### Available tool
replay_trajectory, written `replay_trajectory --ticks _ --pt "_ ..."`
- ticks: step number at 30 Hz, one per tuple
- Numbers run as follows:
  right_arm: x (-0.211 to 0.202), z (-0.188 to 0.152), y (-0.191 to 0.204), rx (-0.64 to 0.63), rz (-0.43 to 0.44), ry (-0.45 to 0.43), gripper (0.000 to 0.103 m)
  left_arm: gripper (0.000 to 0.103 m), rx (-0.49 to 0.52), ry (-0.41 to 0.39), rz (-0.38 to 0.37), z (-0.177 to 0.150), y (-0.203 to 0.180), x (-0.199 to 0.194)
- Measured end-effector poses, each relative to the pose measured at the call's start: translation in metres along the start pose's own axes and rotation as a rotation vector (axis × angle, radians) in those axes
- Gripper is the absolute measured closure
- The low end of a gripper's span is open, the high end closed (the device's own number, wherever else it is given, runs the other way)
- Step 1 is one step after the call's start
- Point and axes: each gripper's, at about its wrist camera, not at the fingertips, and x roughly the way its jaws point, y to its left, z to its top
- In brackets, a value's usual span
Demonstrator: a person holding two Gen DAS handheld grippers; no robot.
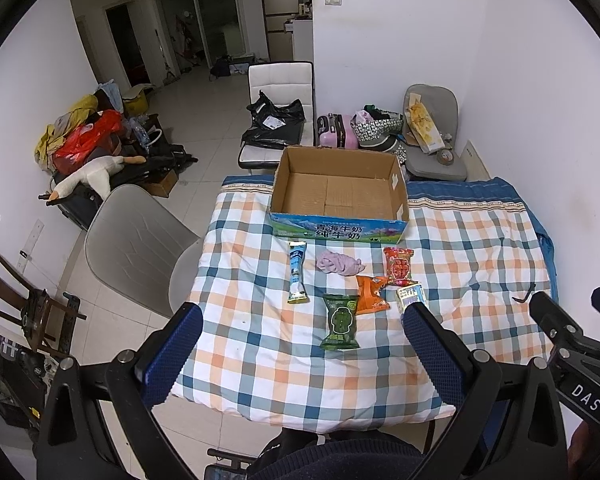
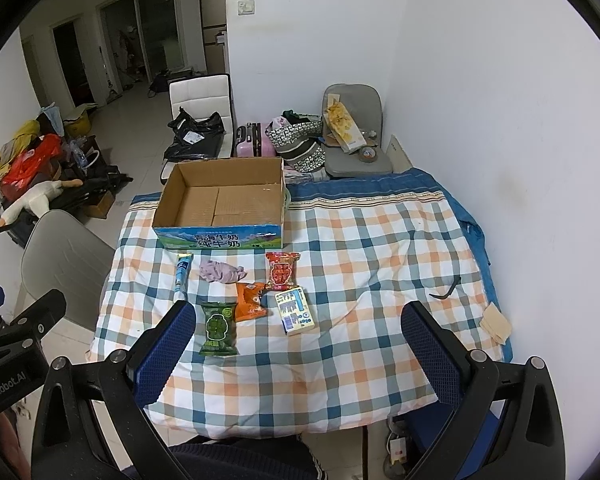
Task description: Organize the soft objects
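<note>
Soft packets sit in a cluster mid-tabletop, just in front of the cardboard box (image 1: 340,196) at the far edge: green packet (image 1: 340,322) nearest me, orange packet (image 1: 373,294) touching the red packet (image 1: 398,266), white-blue pack (image 2: 295,310), long blue sachet (image 1: 298,272), lilac cloth (image 1: 338,263) closest to the box. Box interior looks bare, so I judge nothing is sorted yet; this is the start, approach step.

Left gripper (image 1: 302,330) hangs above the near edge, jaws spread wide, holding nothing. Right gripper (image 2: 296,326) likewise: wide open, nothing held.

Next move, my call: drop one gripper onto the green packet, pinch across its short side, lift over the box's front wall. Packets are puffy, so squeeze lightly.

In the way: orange and red packets overlap, so take those singly. Checked quilt (image 2: 360,248) is soft and will give under the fingers. A dark thin item (image 2: 446,288) lies toward the right edge, possibly a cable or hair tie, too small to tell; a tan cloth (image 2: 496,322) sits at that edge.
</note>
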Motion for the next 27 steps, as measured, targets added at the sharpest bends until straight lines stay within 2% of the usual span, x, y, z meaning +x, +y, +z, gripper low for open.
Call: replay_trajectory --ticks 3,6,11,16,19,23,27 --pt "0.000 0.009 -0.005 0.005 0.011 0.017 0.000 0.000 -0.010 0.006 -0.006 0.014 0.002 0.014" --pt "0.015 0.016 -0.010 0.018 0.021 0.050 0.000 0.000 -0.024 0.041 -0.016 0.021 0.002 0.050" --pt "0.086 0.029 -0.024 0.058 0.026 0.168 0.000 0.000 -0.006 0.170 -0.045 0.023 -0.015 0.137" --pt "0.205 -0.002 -0.037 0.068 0.019 0.296 0.000 0.001 0.013 0.331 -0.076 0.006 -0.036 0.232" --pt "0.274 -0.013 -0.036 0.042 0.035 0.386 0.000 0.011 0.017 0.435 -0.090 -0.016 -0.048 0.286" --pt "0.367 -0.029 -0.032 0.023 0.059 0.515 0.000 0.012 0.016 0.564 -0.095 -0.043 -0.060 0.351" --pt "0.432 -0.047 -0.028 -0.007 0.056 0.599 0.000 0.013 -0.003 0.633 -0.084 -0.067 -0.060 0.393"
